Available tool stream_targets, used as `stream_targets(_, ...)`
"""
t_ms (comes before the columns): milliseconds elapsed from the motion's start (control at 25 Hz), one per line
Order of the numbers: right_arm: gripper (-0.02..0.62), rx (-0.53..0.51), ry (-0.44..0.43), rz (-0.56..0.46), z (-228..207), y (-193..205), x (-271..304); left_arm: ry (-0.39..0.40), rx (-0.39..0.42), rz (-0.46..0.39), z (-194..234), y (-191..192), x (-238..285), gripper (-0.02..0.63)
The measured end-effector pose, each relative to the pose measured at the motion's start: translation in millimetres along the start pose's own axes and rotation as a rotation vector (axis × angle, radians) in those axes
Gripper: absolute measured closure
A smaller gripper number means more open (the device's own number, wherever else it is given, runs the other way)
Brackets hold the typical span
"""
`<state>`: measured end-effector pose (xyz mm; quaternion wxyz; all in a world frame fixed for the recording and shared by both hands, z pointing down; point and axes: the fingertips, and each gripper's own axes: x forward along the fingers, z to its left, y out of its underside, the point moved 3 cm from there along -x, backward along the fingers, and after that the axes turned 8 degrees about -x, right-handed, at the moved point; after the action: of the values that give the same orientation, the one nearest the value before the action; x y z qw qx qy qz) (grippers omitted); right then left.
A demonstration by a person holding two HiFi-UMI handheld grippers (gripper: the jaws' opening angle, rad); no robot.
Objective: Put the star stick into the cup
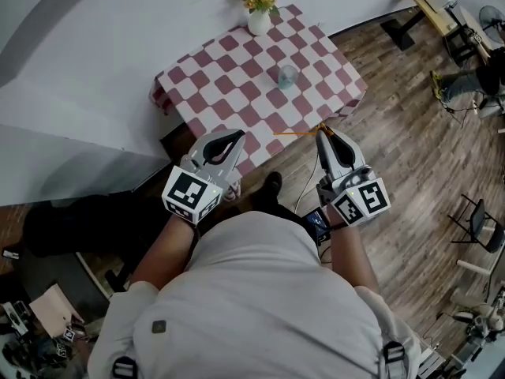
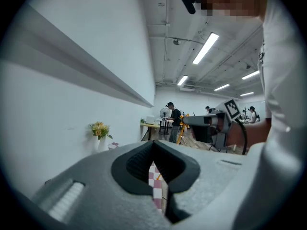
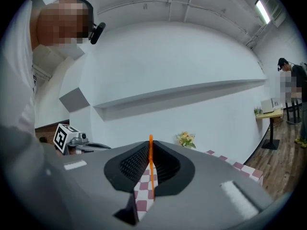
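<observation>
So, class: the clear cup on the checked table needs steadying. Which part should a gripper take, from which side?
Probably its side wall at mid-height, from the near edge of the table. The clear cup stands upright, alone mid-table, the flower vase beyond it at the far edge, so the near side looks free. Use the left gripper, shut and empty; the right gripper holds the orange stick.

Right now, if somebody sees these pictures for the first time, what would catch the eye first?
Probably the red-and-white checked tablecloth straight ahead, with a clear cup near its middle and a vase of flowers at its far edge. Next, the thin orange stick clamped in the right gripper, pointing sideways toward the shut, empty left gripper.
</observation>
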<state>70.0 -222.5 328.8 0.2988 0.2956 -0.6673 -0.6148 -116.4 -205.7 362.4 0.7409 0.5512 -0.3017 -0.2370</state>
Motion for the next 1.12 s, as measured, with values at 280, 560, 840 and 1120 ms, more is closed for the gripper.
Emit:
stream_targets(280,0.568,0.021,-0.014,0.033,-65,11,30,-0.026,-0.037,0.028,21,5,59,0.604)
stream_targets(560,0.568,0.027,-0.037,0.053,-126,24,58,-0.063,-0.061,0.069,35,15,108,0.604)
stream_targets(840,0.568,0.054,-0.077,0.092,-172,49,97,-0.111,-0.093,0.109,56,27,147,0.604)
stream_targets(1120,0.568,0.077,-0.096,0.127,-207,71,130,-0.137,-0.125,0.140,78,41,177,0.604)
